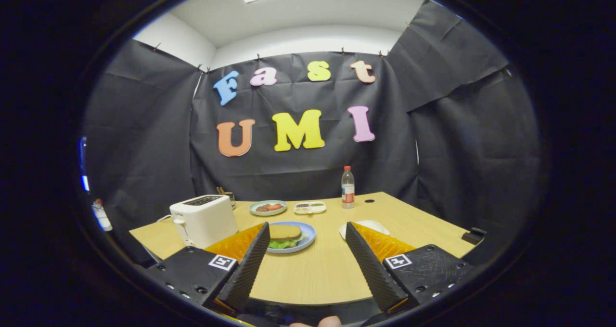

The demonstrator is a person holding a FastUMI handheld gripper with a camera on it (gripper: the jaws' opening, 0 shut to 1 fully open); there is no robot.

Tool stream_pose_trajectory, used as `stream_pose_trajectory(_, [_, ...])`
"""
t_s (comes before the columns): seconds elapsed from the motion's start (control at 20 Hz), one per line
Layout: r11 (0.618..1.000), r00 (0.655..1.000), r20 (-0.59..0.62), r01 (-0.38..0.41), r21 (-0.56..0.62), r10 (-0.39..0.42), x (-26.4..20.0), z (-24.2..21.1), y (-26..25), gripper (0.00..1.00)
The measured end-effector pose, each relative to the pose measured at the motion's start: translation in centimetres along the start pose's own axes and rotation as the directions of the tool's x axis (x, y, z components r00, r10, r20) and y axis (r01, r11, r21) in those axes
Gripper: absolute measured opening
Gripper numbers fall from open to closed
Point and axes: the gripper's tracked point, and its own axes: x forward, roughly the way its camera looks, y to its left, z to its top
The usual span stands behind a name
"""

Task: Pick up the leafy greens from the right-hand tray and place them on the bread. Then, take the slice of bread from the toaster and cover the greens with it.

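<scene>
A blue plate (308, 240) sits on the wooden table just beyond my left finger. On it lies a brown bread slice (285, 232) with leafy greens (281, 244) showing under its near edge. A white toaster (204, 219) stands to the left of the plate, its slots showing dark. A white tray (373, 227) lies to the right, partly hidden behind my right finger. My gripper (307, 259) hovers over the near table edge, open, with nothing between its ridged black fingers (250, 267).
Farther back on the table (317, 274) are a plate of red food (267, 207), a small divided white dish (310, 207) and a plastic water bottle (347, 188). A dark object (474, 234) sits at the table's right edge. Black cloth walls surround the table.
</scene>
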Motion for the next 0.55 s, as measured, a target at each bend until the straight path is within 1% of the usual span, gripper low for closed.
stream_pose_trajectory(0.25, [1.0,0.998,-0.056,-0.006,-0.027,0.004,-0.4,-2.7,0.3,0.96])
stream_pose_trajectory(0.55, [0.999,0.998,-0.059,-0.017,-0.04,0.014,-0.1,-2.8,0.8,0.96])
